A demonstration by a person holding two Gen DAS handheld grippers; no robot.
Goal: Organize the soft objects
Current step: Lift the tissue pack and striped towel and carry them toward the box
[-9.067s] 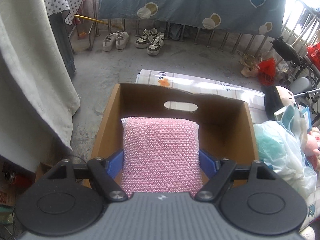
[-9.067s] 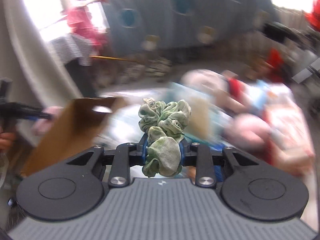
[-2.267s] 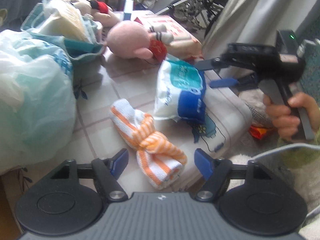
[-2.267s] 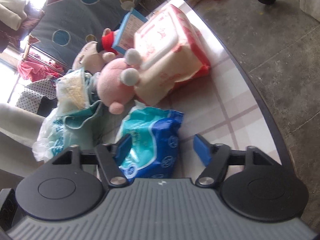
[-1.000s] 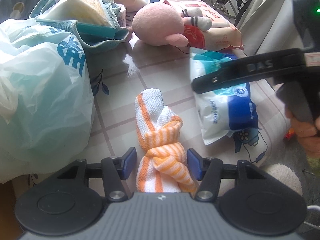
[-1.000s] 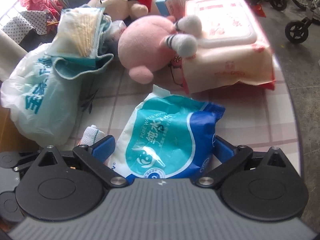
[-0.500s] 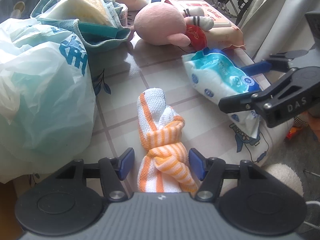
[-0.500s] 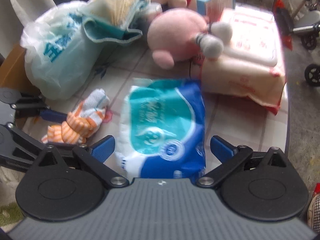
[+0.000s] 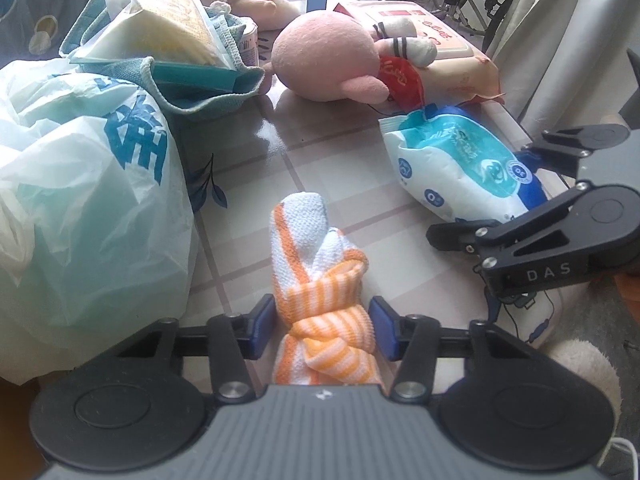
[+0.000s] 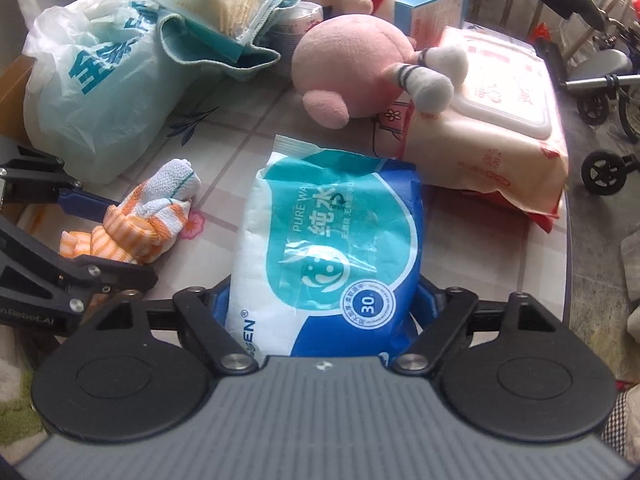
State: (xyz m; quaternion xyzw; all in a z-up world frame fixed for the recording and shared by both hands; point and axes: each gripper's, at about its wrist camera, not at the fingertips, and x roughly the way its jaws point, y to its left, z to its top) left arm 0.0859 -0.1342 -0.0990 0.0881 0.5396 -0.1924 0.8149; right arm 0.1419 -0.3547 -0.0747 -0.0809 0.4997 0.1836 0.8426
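An orange-and-white striped towel [image 9: 308, 240], tied in a knot, lies on the tablecloth near its front edge. My left gripper [image 9: 322, 328] points steeply down over the knot. Its jaws are closing and the blue pads touch both sides of the towel [image 10: 152, 216]. A blue-and-teal wipes pack [image 10: 336, 232] lies to the right of the towel. My right gripper [image 10: 324, 304] straddles the pack's near end, jaws closing, pads against its sides. From the left wrist, the right gripper [image 9: 480, 196] shows around the wipes pack [image 9: 460, 168].
A pink plush [image 9: 328, 60] leans on a large pink wipes pack [image 10: 500, 120] behind. A pale plastic bag [image 9: 80, 200] and a teal pouch [image 9: 192, 76] fill the left. The table edge [image 10: 568, 240] drops off at the right, with wheeled frames beyond.
Both pairs of jaws have narrowed onto their things: the left onto the towel knot, the right onto the wipes pack. The right gripper has rolled, and the pack now lies straight between its fingers.
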